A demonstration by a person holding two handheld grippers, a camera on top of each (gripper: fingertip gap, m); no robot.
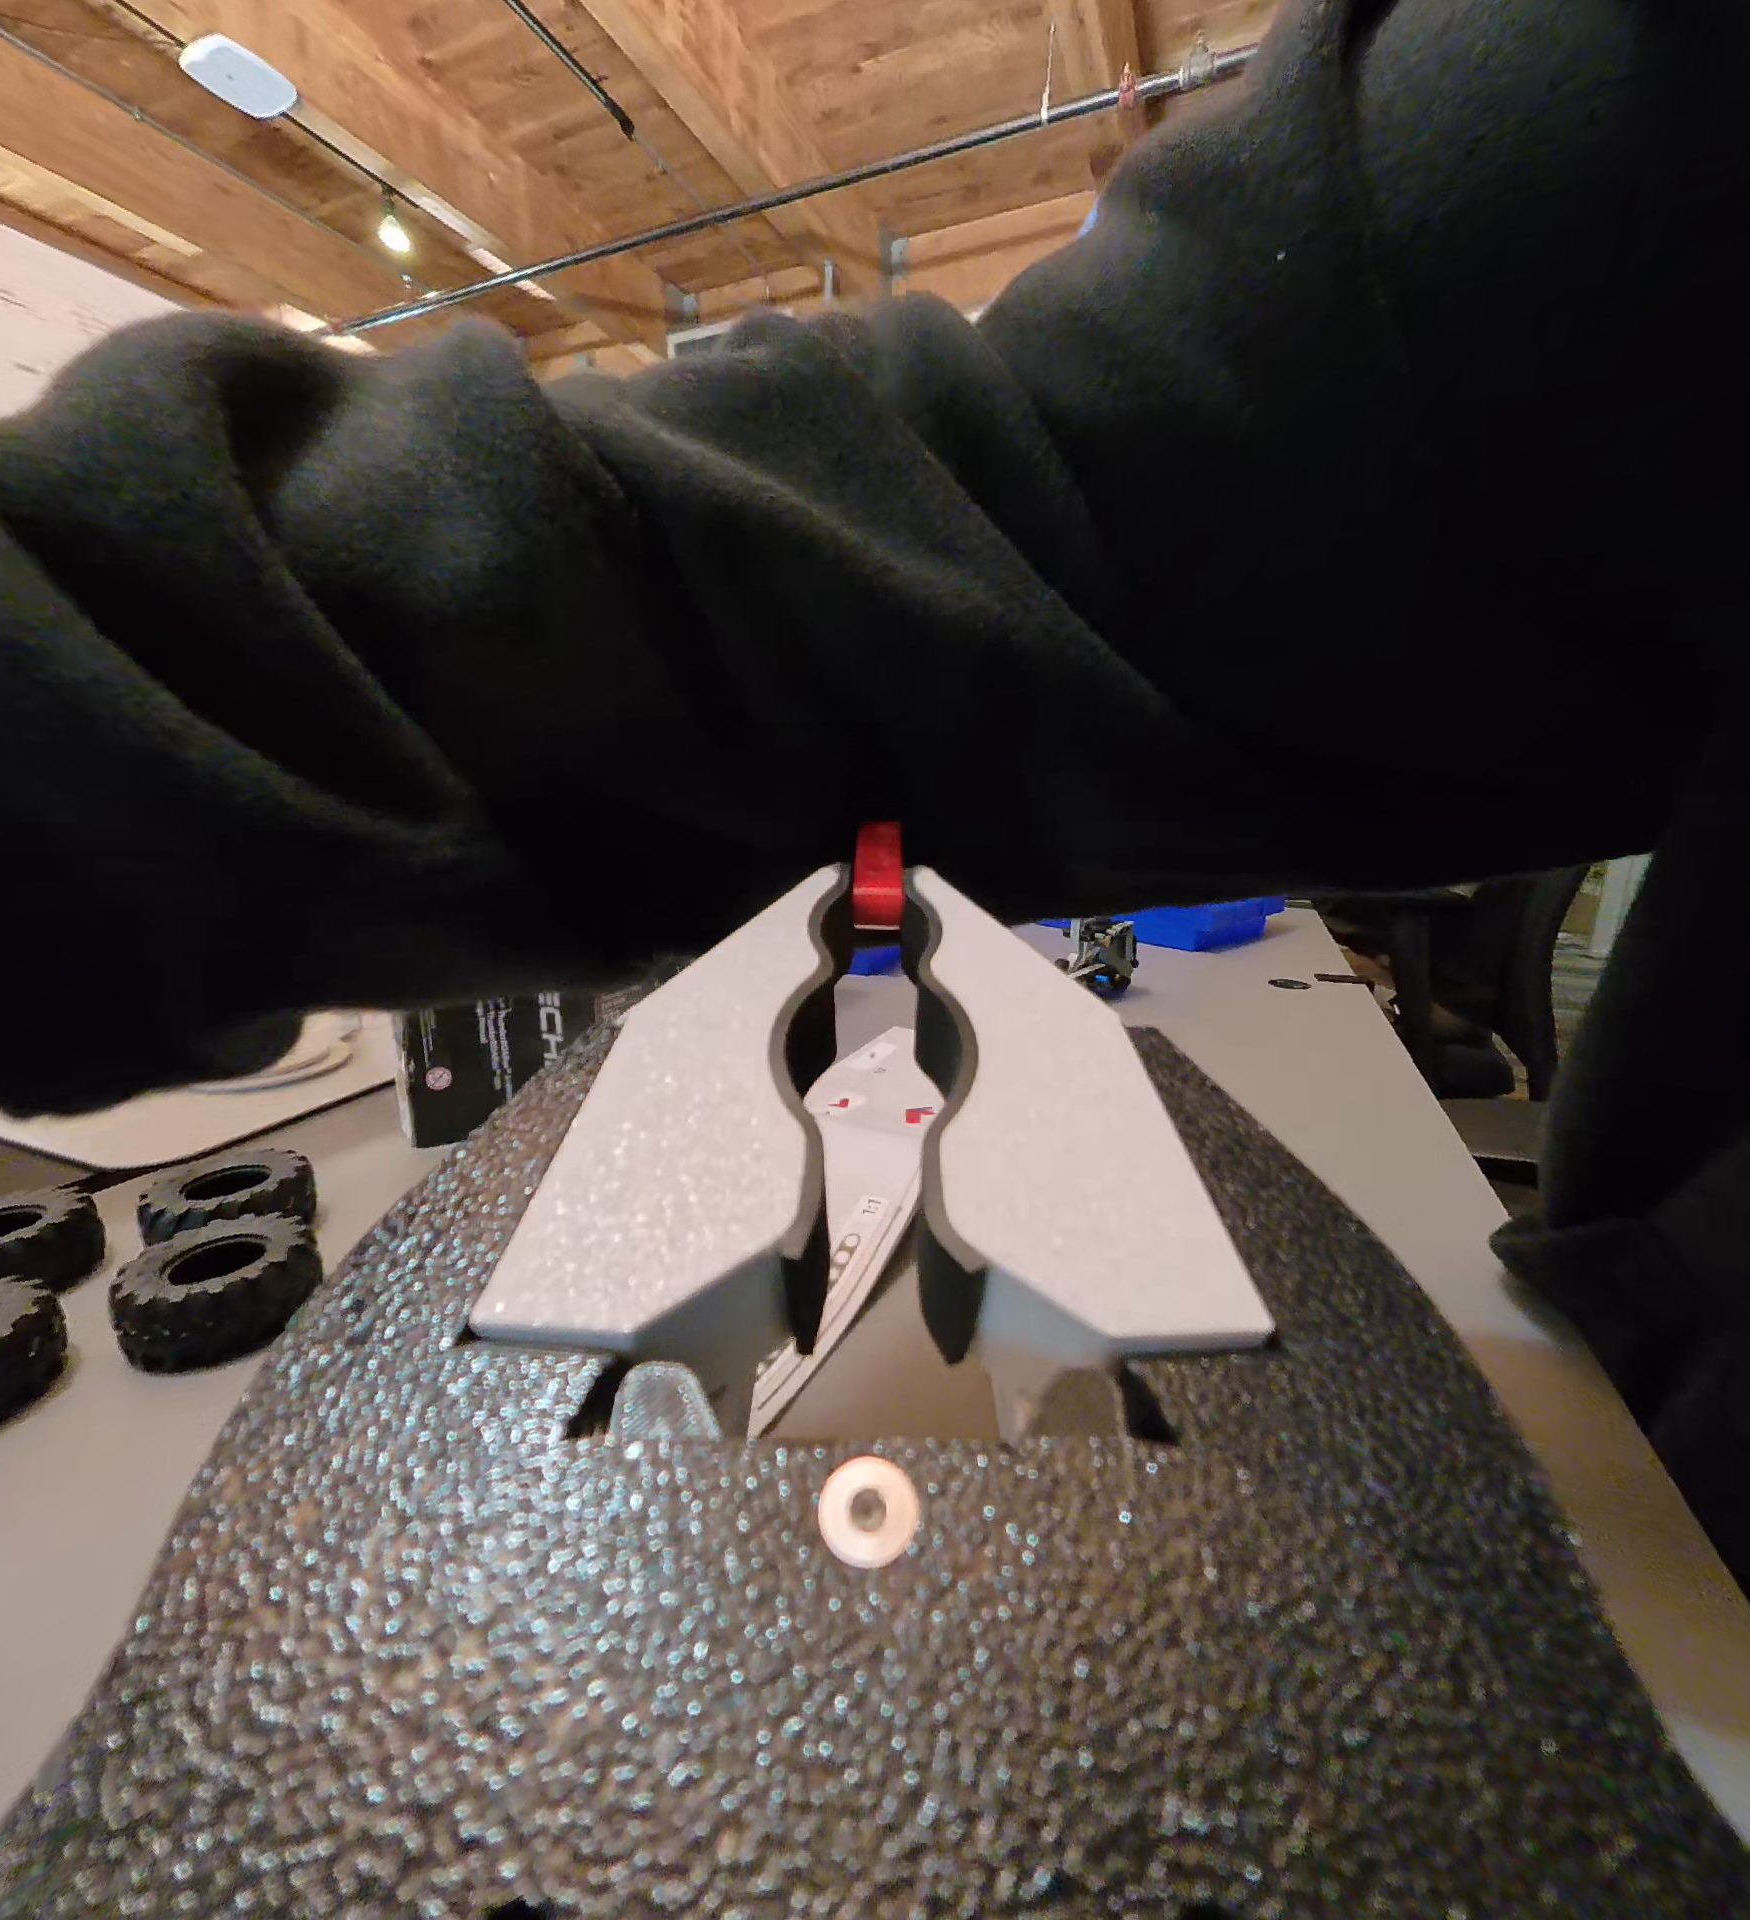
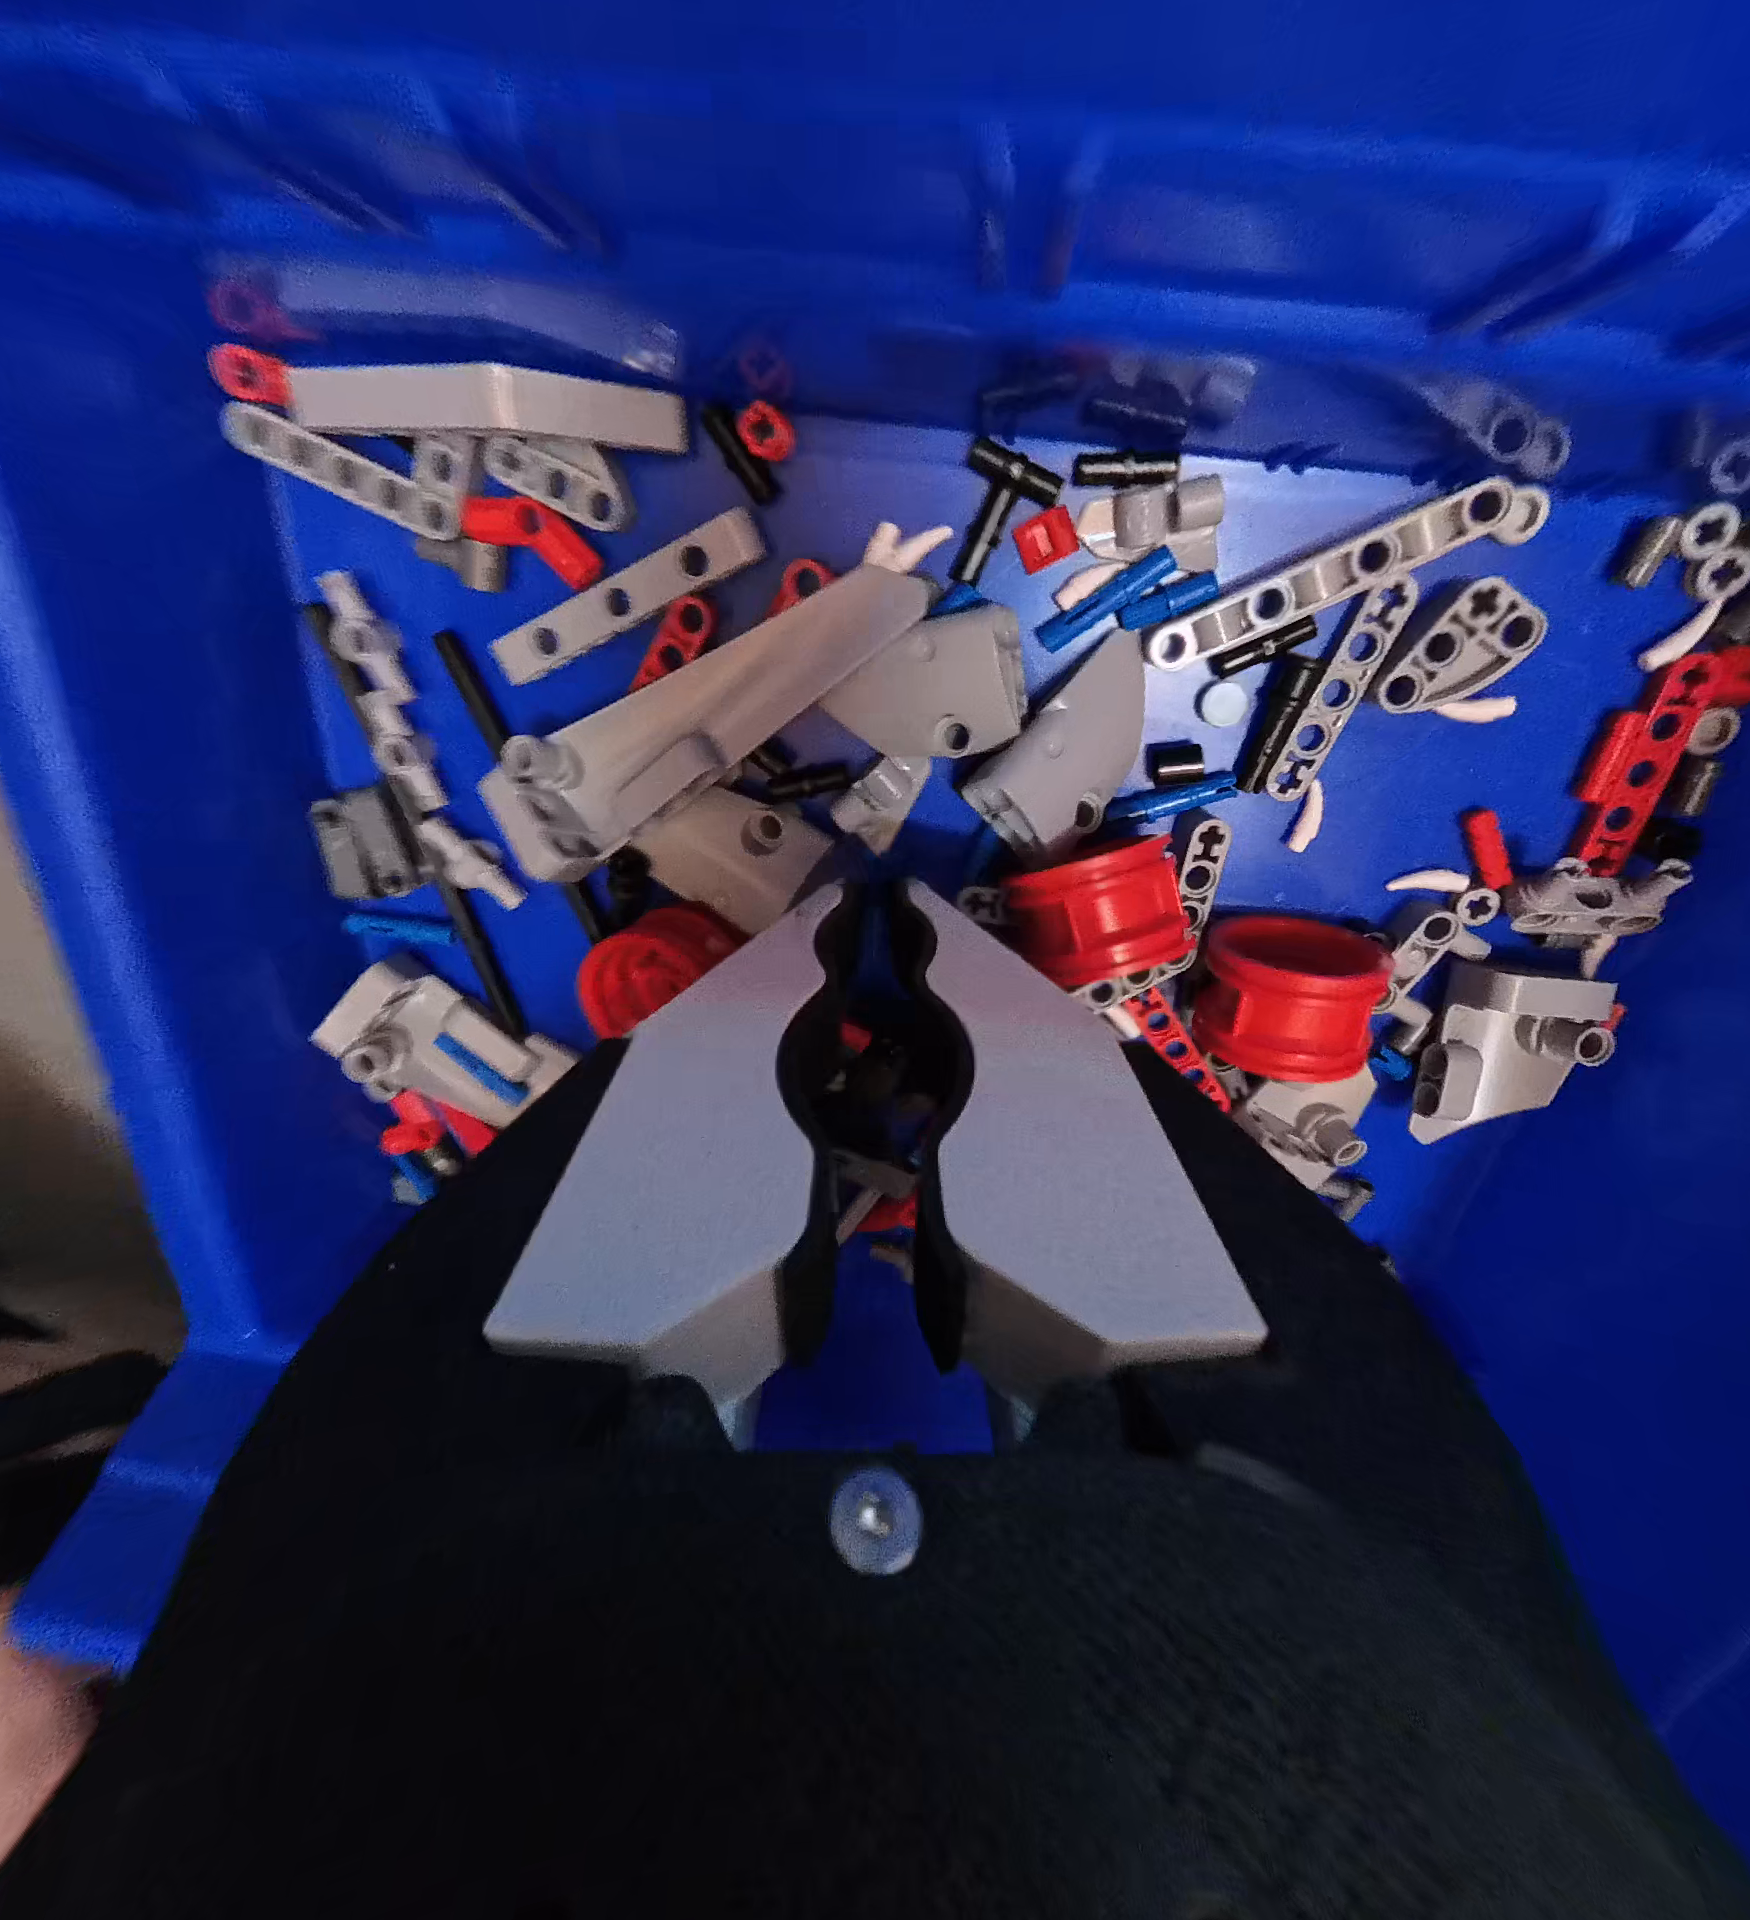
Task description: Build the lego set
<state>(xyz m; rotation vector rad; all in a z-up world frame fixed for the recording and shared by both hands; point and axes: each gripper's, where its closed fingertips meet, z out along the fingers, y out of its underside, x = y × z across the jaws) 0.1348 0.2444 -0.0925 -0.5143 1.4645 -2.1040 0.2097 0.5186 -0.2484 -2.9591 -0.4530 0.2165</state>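
Left wrist view: your left tool (image 1: 876,883) has its fingers nearly together, pinching a small red piece (image 1: 877,871) at the very tips, its long axis standing toward 12 o'clock. A black sleeve (image 1: 642,644) crosses the whole upper picture just beyond the tips and hides what lies behind. Under the fingers on the grey table (image 1: 1318,1049) lies a printed booklet (image 1: 866,1153); at 11 o'clock stands a black box (image 1: 481,1060) with white lettering, and at 9 o'clock four black tyres (image 1: 216,1278) lie flat, close together. In the right wrist view, your right tool (image 2: 876,894) points down into a blue bin (image 2: 123,831), its fingers almost touching; whether they hold anything you cannot tell. The bin floor is strewn with loose grey, red, blue and black lego pieces (image 2: 705,717); two red wheel hubs (image 2: 1099,920) sit at 3 o'clock of the tips.
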